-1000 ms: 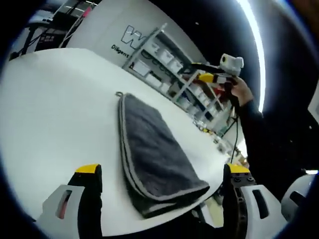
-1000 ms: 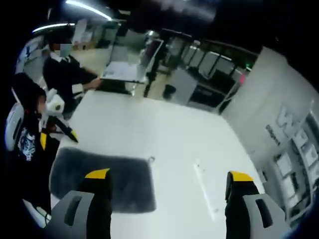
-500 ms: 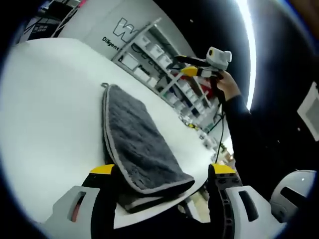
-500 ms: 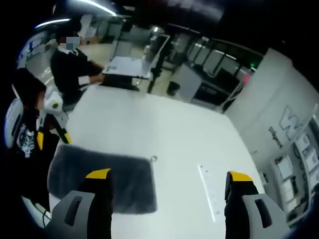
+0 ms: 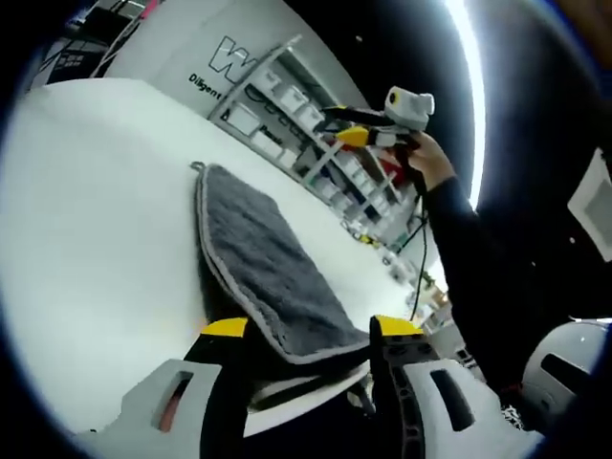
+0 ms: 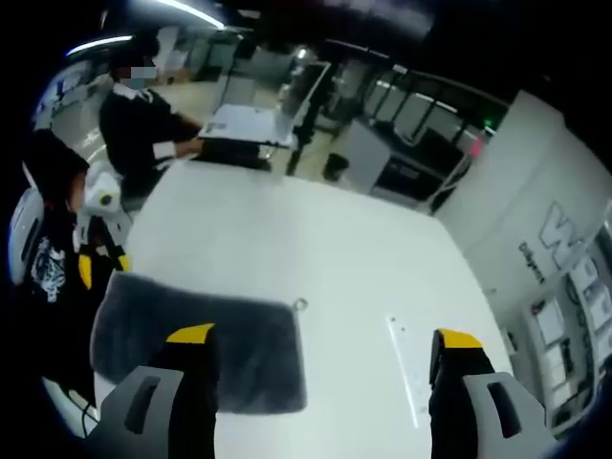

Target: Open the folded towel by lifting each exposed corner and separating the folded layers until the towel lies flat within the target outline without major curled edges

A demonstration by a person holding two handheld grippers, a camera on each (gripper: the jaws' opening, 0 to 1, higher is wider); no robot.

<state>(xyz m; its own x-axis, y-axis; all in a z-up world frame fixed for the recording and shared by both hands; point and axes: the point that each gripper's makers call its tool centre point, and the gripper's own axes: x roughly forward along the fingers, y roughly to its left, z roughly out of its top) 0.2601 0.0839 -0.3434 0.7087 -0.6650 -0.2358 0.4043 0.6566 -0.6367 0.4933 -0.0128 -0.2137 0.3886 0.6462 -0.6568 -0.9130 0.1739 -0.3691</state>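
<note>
A wide white tabletop [image 6: 316, 258] carries the work, and the folded grey towel [image 5: 263, 268] lies on it near the edge nearest the person, still doubled over, with a small hanging loop [image 5: 197, 166] at its far corner. No target outline can be made out on the surface.

The step in hand is judged to be the first grasp: the left tongs [image 5: 311, 330] are set at the near corner of the towel with the jaws narrowed either side of the layered edge, the yellow tips just beside the cloth. Whether the cloth is already pinched cannot be told. The right tongs [image 6: 316, 337] are held well above the tabletop with the jaws wide and nothing between them; seen in the left gripper view, they are raised high in the person's hand [image 5: 426, 163].

The next move is judged to call for only the top layer to be caught, so that it can be peeled away from the layer beneath.

A thin pale strip [image 6: 404, 368] lies on the tabletop apart from the towel. Shelving with bins [image 5: 287, 105] stands beyond, and a seated person [image 6: 143, 115] works at the far end. Nothing is seen in the towel's way.
</note>
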